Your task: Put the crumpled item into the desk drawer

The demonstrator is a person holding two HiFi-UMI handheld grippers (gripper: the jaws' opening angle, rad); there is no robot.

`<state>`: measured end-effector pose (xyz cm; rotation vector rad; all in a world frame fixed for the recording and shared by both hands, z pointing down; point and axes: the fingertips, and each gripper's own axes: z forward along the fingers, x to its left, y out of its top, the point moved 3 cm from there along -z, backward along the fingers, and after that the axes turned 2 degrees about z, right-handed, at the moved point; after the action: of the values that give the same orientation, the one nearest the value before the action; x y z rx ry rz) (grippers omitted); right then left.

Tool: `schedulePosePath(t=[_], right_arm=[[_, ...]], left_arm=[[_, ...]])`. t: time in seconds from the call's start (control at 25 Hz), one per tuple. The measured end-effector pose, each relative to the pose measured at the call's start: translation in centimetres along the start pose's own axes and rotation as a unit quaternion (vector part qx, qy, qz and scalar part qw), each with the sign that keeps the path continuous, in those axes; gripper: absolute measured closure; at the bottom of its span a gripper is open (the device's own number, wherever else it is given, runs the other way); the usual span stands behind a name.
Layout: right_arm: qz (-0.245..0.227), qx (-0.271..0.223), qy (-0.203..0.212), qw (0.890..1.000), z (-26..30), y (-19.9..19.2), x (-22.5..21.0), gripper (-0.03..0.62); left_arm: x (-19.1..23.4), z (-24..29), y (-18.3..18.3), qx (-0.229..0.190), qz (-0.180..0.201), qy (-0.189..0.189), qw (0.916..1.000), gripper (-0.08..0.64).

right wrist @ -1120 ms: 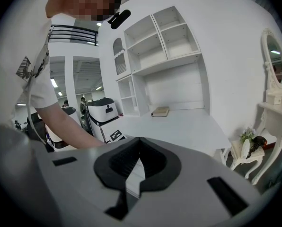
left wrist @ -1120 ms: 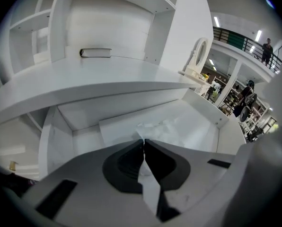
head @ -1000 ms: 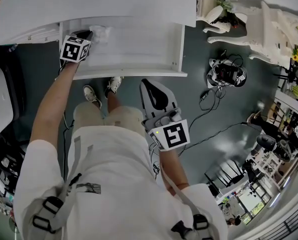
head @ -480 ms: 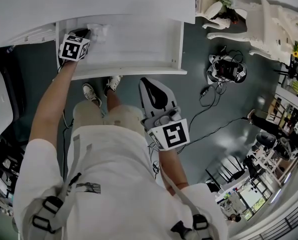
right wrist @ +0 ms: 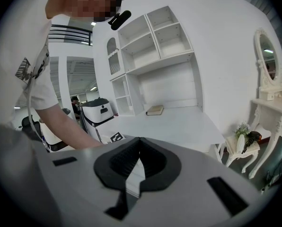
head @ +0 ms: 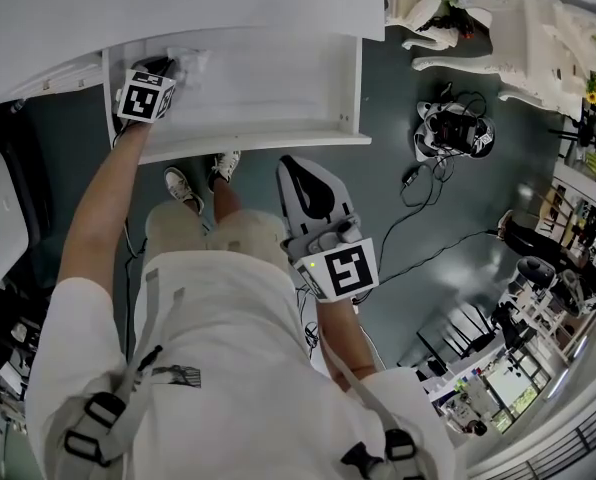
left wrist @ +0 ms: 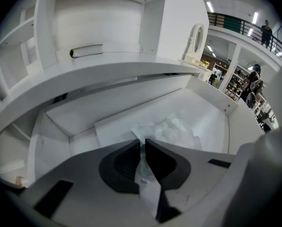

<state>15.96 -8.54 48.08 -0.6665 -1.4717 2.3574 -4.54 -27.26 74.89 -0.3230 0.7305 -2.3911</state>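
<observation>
The crumpled item (head: 193, 65) is a white, thin, wrinkled wad lying in the far left part of the open white desk drawer (head: 258, 144). My left gripper (head: 173, 67) reaches down into that drawer. In the left gripper view its jaws (left wrist: 142, 146) are shut on a pinched edge of the crumpled item (left wrist: 175, 129), and the rest of the wad rests on the drawer floor (left wrist: 205, 103). My right gripper (head: 296, 166) hangs below the drawer front, above the floor. Its jaws (right wrist: 139, 144) meet at the tips with nothing between them.
The white desk top (head: 178, 8) overhangs the drawer's back, with a shelf unit and a book (right wrist: 155, 109) on it. On the dark floor to the right are a cabled device (head: 453, 140) and a white dressing table (head: 538, 38). The person's shoes (head: 183, 188) stand under the drawer.
</observation>
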Motion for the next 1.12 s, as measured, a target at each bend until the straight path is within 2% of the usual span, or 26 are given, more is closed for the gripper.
schedulePosePath(t=[0.2,0.52,0.68,0.84,1.12], right_arm=[[0.004,-0.001,-0.006,1.0,0.0,0.0,-0.3,0.583],[0.005,-0.006,-0.012,1.0,-0.3,0.1,-0.6,0.583],[0.002,-0.008,-0.014,1.0,-0.5,0.1,-0.2,0.583],[-0.003,-0.01,-0.017,1.0,-1.0,0.1,0.5,0.583],[-0.011,-0.024,-0.012,1.0,-1.5,1.0,2.1,0.583]], left_arm=[[0.2,0.4,0.1,0.004,0.015,0.014,0.9998,0.506],[0.8,0.7,0.2,0.009,-0.002,0.024,0.9997,0.402],[1.1,0.8,0.2,0.018,0.008,0.037,0.9991,0.363],[1.3,0.1,0.3,0.011,0.001,0.04,0.9991,0.345],[0.2,-2.4,0.4,-0.009,-0.021,0.019,0.9995,0.336]])
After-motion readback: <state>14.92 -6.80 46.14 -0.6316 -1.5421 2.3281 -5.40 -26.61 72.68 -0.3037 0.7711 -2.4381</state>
